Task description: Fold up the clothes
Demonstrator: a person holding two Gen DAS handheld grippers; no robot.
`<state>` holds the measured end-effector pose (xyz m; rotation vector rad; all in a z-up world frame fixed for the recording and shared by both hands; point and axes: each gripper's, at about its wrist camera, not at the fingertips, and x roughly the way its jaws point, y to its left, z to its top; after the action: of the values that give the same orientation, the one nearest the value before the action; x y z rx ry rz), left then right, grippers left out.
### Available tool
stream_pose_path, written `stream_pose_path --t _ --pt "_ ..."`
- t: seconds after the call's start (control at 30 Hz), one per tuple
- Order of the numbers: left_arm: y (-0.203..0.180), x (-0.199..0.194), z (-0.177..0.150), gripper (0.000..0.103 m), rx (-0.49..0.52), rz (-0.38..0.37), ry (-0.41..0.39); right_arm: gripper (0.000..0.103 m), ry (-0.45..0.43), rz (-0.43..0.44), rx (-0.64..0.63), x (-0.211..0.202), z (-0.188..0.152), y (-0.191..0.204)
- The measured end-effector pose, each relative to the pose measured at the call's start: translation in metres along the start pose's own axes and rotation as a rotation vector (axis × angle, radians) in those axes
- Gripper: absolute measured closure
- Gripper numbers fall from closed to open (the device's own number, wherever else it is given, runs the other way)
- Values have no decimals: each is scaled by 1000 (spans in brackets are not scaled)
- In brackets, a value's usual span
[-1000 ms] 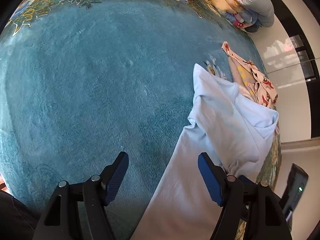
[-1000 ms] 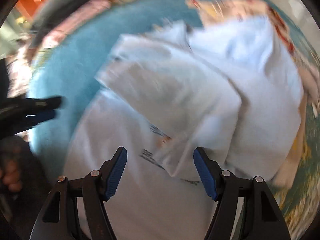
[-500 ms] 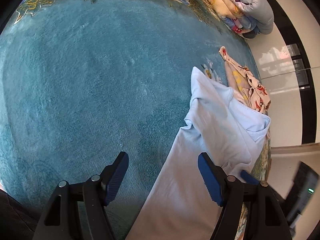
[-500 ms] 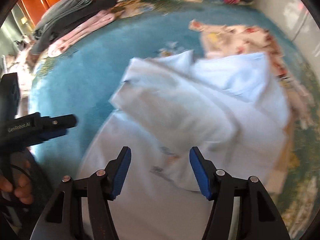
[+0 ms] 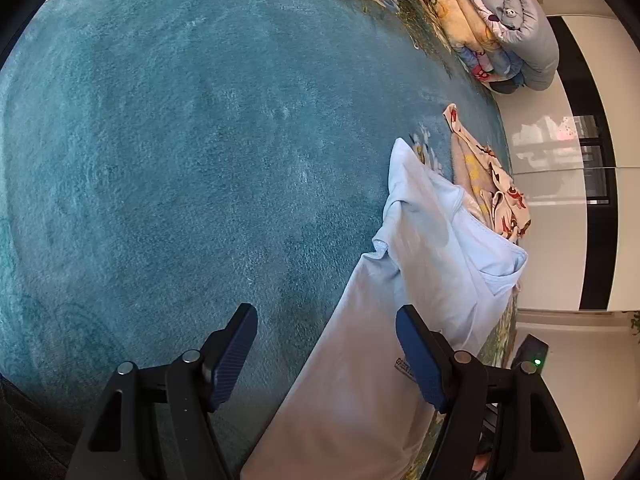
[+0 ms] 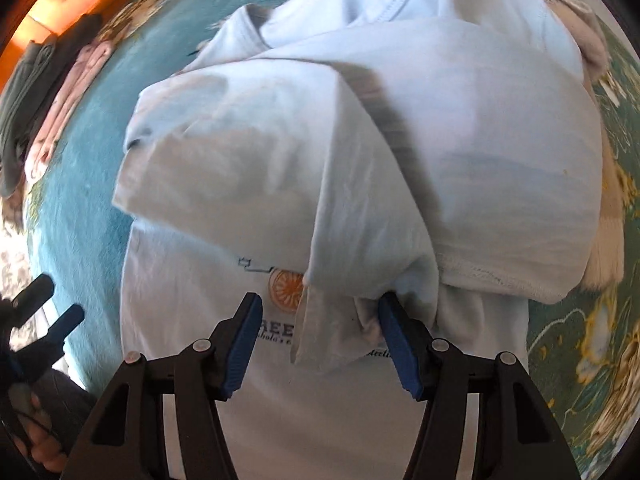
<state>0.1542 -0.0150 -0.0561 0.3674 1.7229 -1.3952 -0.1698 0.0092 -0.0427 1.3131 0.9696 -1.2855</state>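
A pale blue T-shirt (image 6: 400, 152) lies on a teal carpet (image 5: 180, 140), close to the carpet's flower-patterned border on the side by the glossy white wall panels. Its body is spread flat, and the upper part is folded back over it in loose, bunched layers, partly covering a chest print with an orange round motif (image 6: 285, 285) and dark lettering. The right gripper (image 6: 318, 346) hovers low over that print with its blue-padded jaws set wide; a hanging flap of the folded cloth sits between them, and the right-hand pad meets a bunched fold, yet nothing is clamped. The left gripper (image 5: 326, 354) is spread wide as well, empty, poised over the carpet at the shirt's long side edge, one pad above bare pile and the other above the fabric. Just beyond the shirt, toward the carpet's border, lies a cream garment with red and yellow prints (image 5: 486, 178), partly tucked under the shirt. At the far corner of the carpet stands a stack of folded quilts (image 5: 500, 20). In the right wrist view, pink and grey clothes (image 6: 52, 92) lie along the carpet's opposite edge.
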Motion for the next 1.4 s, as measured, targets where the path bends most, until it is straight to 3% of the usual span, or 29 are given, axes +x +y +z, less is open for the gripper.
stream_pose_path --t 0.1,0.13,0.17,0.2,0.33,0.5,0.67,0.77,0.83,0.9,1.0,1.1,1.27,1.4 --pt "1 -1 0 28 -6 -9 -1 61 2 -86 -40 -2 -2 6" --pt "2 -2 0 28 -10 -14 -3 72 4 -115 -59 -3 -3 8" --pt "3 -3 0 28 -15 -19 -5 90 7 -123 -65 -7 -4 8" --pt "4 -5 0 28 -21 -25 -8 96 12 -116 -59 -12 -4 5" --pt "6 -8 1 28 -27 -34 -14 96 -2 -54 -90 -48 -6 8" --pt "4 -9 1 27 -16 -33 -16 96 -140 58 -208 -126 -1 46" --pt "9 -12 2 27 -41 -38 -30 96 -404 225 -374 -221 -4 101" --pt "9 -11 2 27 -42 -35 -27 96 -539 208 -392 -251 -9 85" --pt "8 -9 1 27 -30 -26 -20 96 -510 104 -316 -223 2 48" --pt "5 -9 -1 27 -16 -16 -13 96 -427 22 -174 -180 13 -2" --pt "5 -9 -2 27 -2 6 -8 96 -325 -4 25 -123 17 -71" --pt "9 -4 0 27 -25 19 -2 96 -311 22 103 -112 10 -93" --pt "8 3 2 27 -19 47 12 96 -361 28 101 -113 14 -102" --pt "4 4 0 27 7 53 25 96 -294 43 153 -82 12 -115"
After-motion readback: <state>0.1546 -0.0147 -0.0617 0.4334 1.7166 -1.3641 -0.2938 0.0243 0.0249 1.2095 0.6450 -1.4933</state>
